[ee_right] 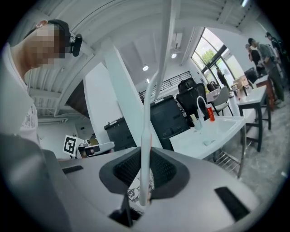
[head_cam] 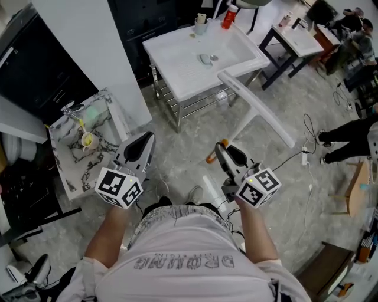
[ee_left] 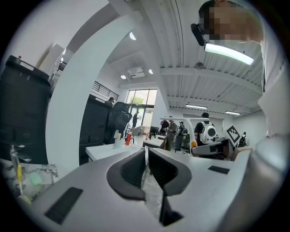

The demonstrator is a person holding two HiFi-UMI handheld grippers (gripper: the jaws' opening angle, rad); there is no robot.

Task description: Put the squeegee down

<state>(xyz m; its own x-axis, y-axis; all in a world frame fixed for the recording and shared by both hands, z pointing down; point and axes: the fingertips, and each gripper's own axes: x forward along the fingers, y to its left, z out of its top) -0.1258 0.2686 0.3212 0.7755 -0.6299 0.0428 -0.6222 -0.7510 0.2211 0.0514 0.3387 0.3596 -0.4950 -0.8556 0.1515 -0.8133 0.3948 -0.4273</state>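
The squeegee [head_cam: 255,109] is white, with a long handle, an orange end [head_cam: 209,158] and a wide blade held out over the floor. My right gripper [head_cam: 222,150] is shut on its handle [ee_right: 146,149] near the orange end. In the right gripper view the handle rises between the dark pads [ee_right: 165,171] and out of the top of the picture. My left gripper [head_cam: 146,140] hangs beside it to the left, apart from the squeegee. Its jaws [ee_left: 146,165] stand almost together with nothing between them. The right gripper [ee_left: 216,147] also shows at the right of the left gripper view.
A white table with a sink basin [head_cam: 177,56] stands ahead on a metal frame, with a cup [head_cam: 201,25] and a red bottle [head_cam: 229,17] at its far edge. A marble-patterned stand [head_cam: 65,168] is at the left, below a black cabinet [head_cam: 41,71]. A cable [head_cam: 307,154] lies on the floor at the right, near people.
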